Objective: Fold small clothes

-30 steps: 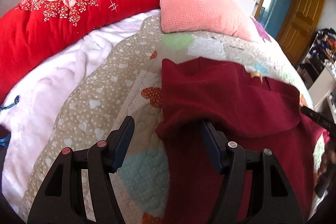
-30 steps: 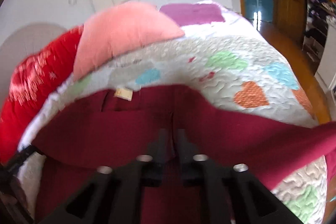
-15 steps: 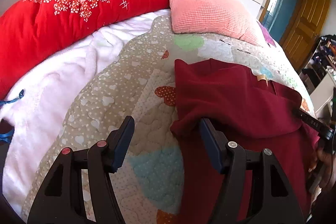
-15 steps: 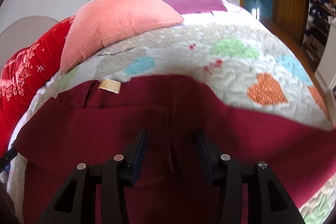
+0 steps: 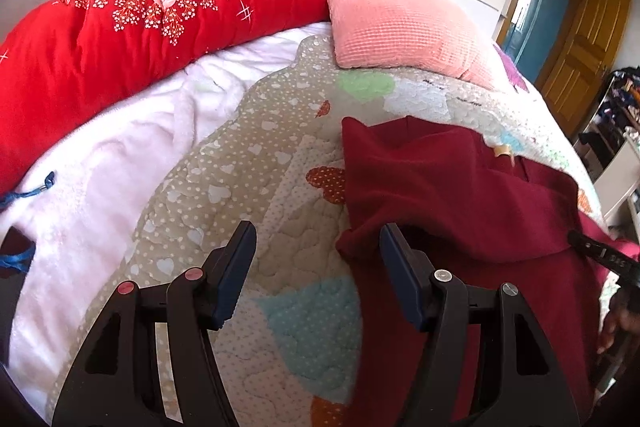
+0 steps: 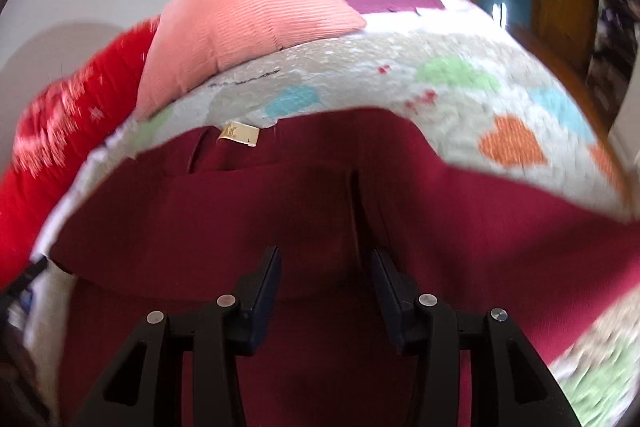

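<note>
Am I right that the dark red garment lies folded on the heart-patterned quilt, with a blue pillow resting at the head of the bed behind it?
Not quite: the pillow is pink, not blue, as the left wrist view shows clearly. The rest stands: the dark red garment lies folded on the heart-patterned quilt, with the pillow behind it.

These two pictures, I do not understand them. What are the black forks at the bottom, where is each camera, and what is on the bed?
The black forks are hand-held grippers; a person carries one in each hand, and a camera on each looks forward along its fingers. One picture comes from the left gripper, the other from the right gripper. On the heart-patterned quilt lies a dark red garment, partly folded. Behind it are a pink pillow and a red blanket. The left gripper is open and holds nothing, though one finger touches the garment's edge. The right gripper's fingers are opening over the garment, no longer pinching it.
</note>
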Action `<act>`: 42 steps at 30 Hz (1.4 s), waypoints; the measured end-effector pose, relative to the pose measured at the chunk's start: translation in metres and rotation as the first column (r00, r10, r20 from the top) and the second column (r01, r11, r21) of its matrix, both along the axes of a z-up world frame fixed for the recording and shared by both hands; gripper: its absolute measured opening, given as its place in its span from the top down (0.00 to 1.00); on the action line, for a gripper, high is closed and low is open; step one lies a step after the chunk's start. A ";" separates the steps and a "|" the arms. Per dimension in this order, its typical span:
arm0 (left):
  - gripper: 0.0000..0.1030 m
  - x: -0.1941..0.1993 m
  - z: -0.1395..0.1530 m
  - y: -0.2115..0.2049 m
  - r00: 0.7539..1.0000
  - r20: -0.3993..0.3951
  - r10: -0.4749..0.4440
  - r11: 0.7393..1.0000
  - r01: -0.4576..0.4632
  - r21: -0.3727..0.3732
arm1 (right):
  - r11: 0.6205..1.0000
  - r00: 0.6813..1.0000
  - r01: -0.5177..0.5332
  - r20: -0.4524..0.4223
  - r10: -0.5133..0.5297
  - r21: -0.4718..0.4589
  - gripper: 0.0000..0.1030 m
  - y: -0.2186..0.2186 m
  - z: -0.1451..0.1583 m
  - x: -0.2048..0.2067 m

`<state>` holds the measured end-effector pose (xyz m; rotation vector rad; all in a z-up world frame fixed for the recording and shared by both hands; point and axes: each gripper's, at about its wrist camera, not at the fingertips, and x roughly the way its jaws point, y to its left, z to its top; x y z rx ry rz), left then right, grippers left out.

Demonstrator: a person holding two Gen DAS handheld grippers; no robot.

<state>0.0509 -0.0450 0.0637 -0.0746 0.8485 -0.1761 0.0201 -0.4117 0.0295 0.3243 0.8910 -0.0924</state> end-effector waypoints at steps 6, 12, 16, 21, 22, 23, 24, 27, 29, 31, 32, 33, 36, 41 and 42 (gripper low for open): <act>0.37 0.000 -0.002 0.003 1.000 -0.023 0.021 0.998 -0.022 -0.051 | 0.999 0.999 0.025 0.025 -0.026 0.048 0.57 -0.003 -0.010 0.011; 0.37 -0.003 0.015 0.007 0.999 0.023 0.045 0.997 -0.044 -0.060 | 0.996 0.989 0.073 0.127 -0.078 0.047 0.95 -0.005 0.009 0.008; 0.37 0.008 0.018 0.003 0.997 0.013 0.070 0.989 -0.067 -0.130 | 0.982 0.971 0.138 0.212 -0.108 -0.131 0.95 -0.009 0.036 -0.026; 0.38 0.021 -0.001 -0.030 0.999 -0.045 0.019 0.993 -0.024 -0.115 | 0.995 0.994 0.082 0.072 -0.078 -0.053 0.91 -0.023 0.017 -0.018; 0.37 0.024 -0.008 -0.037 0.998 -0.059 0.007 0.997 -0.012 -0.075 | 0.995 0.997 0.068 0.037 -0.066 -0.067 0.89 -0.020 0.016 -0.016; 0.37 0.027 -0.013 -0.042 0.997 -0.073 0.006 0.999 -0.008 -0.033 | 0.994 0.998 0.060 0.019 -0.059 -0.089 0.80 -0.018 0.018 -0.017; 0.37 0.029 -0.021 -0.047 0.996 -0.094 0.005 1.000 -0.003 0.017 | 0.992 0.997 0.073 0.035 -0.070 -0.105 0.72 -0.018 0.023 -0.021; 0.34 0.034 -0.034 -0.045 0.993 -0.117 0.014 1.000 -0.012 0.018 | 0.986 0.984 0.128 0.141 -0.112 -0.110 0.70 -0.019 0.041 -0.043; 0.30 0.035 -0.037 -0.041 0.991 -0.126 0.036 0.999 -0.037 -0.006 | 0.992 0.985 0.065 0.164 -0.047 -0.111 0.70 -0.008 0.044 -0.041; 0.26 0.035 -0.038 -0.041 0.992 -0.122 0.039 0.999 -0.039 0.007 | 0.989 0.992 0.008 0.122 0.011 -0.149 0.70 0.005 0.036 -0.028; 0.26 0.034 -0.039 -0.042 0.992 -0.121 0.038 0.999 -0.036 0.012 | 0.988 0.996 -0.007 0.090 0.022 -0.157 0.70 0.009 0.026 -0.019; 0.26 0.033 -0.038 -0.041 0.992 -0.125 0.035 0.999 -0.034 0.014 | 0.988 0.999 -0.005 0.046 0.012 -0.154 0.70 0.009 0.012 -0.008; 0.26 0.027 -0.028 -0.044 0.993 -0.116 0.028 0.998 -0.022 0.051 | 0.989 0.999 0.039 0.011 -0.038 -0.141 0.70 0.001 -0.005 0.002; 0.26 0.005 -0.006 -0.055 0.999 -0.039 0.005 0.998 -0.003 0.060 | 0.989 0.995 0.078 0.073 -0.069 -0.122 0.66 -0.005 0.023 -0.024; 0.26 0.002 -0.004 -0.057 0.999 -0.034 -0.002 0.999 0.004 0.046 | 0.987 0.995 0.084 0.070 -0.075 -0.140 0.63 -0.006 0.023 -0.026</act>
